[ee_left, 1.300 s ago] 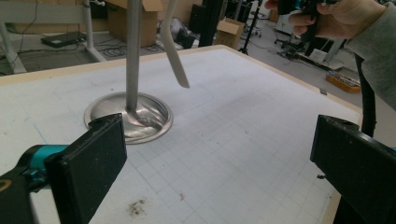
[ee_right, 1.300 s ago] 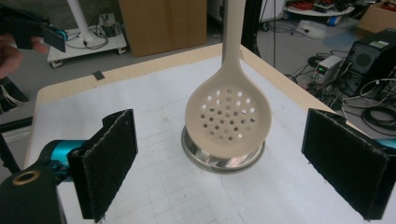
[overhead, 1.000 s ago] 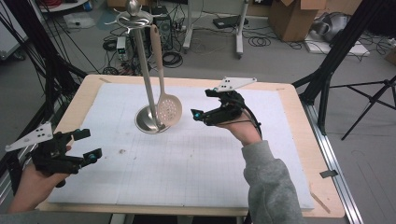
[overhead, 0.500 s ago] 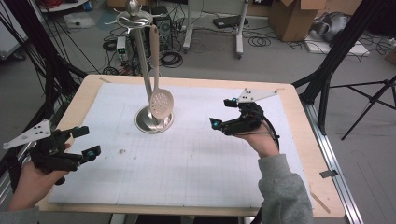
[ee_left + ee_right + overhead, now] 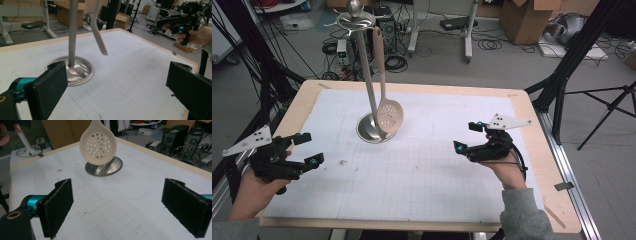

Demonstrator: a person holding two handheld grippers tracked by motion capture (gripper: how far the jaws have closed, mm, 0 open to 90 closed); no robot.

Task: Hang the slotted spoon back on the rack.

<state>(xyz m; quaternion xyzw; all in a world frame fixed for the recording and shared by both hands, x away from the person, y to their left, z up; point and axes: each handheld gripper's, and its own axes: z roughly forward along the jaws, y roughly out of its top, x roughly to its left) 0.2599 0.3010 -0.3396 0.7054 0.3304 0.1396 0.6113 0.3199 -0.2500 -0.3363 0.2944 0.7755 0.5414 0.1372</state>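
While the slotted spoon [image 5: 388, 113] hangs upright from its stand [image 5: 373, 131], both grippers sit empty, jaws apart. It lies forward-left of the right gripper [image 5: 468, 136], nearer than the left gripper [image 5: 308, 149].

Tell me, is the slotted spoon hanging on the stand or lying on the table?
Hanging. The spoon hangs by its handle from the top of the stand, its bowl above the stand's base.

A cream perforated skimmer [image 5: 388, 114] hangs from the steel stand [image 5: 365, 75], bowl down
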